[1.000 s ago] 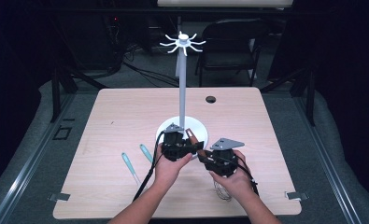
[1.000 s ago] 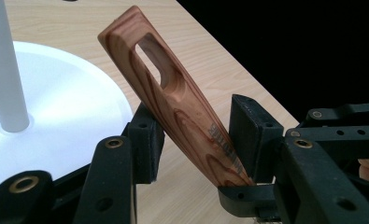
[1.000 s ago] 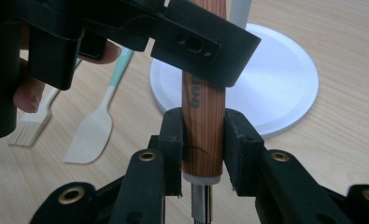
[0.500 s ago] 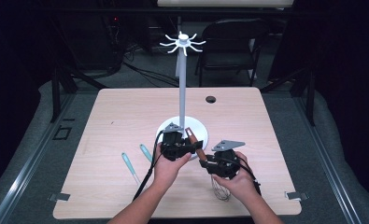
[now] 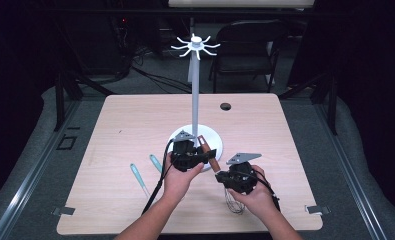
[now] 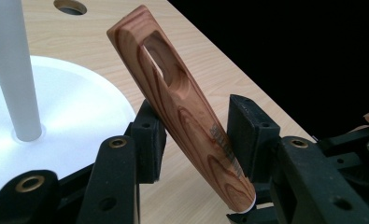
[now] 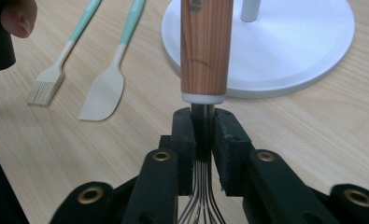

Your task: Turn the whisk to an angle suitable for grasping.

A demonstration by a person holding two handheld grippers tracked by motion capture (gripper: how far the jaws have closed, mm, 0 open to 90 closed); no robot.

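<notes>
A whisk with a wooden handle (image 5: 208, 154) and wire loops (image 5: 233, 204) is held slanted just in front of the white stand's base (image 5: 215, 135). My left gripper (image 5: 207, 156) is shut on the wooden handle (image 6: 187, 116), which leans across between its pads; a slot is cut through the handle's top. My right gripper (image 5: 224, 176) has just been closing and is now shut on the whisk's metal neck (image 7: 202, 116), right under the handle's white collar. The wires run down between its jaws.
The stand's grey pole (image 5: 195, 100) rises to a crown of hooks (image 5: 196, 46). A teal-handled spatula (image 5: 156, 162) and a teal-handled brush (image 5: 139, 177) lie on the table left of my hands. A round cable hole (image 5: 225, 106) sits near the far edge.
Both hands keep their places by the stand's base. The right gripper has shifted only slightly at the whisk's lower end.
</notes>
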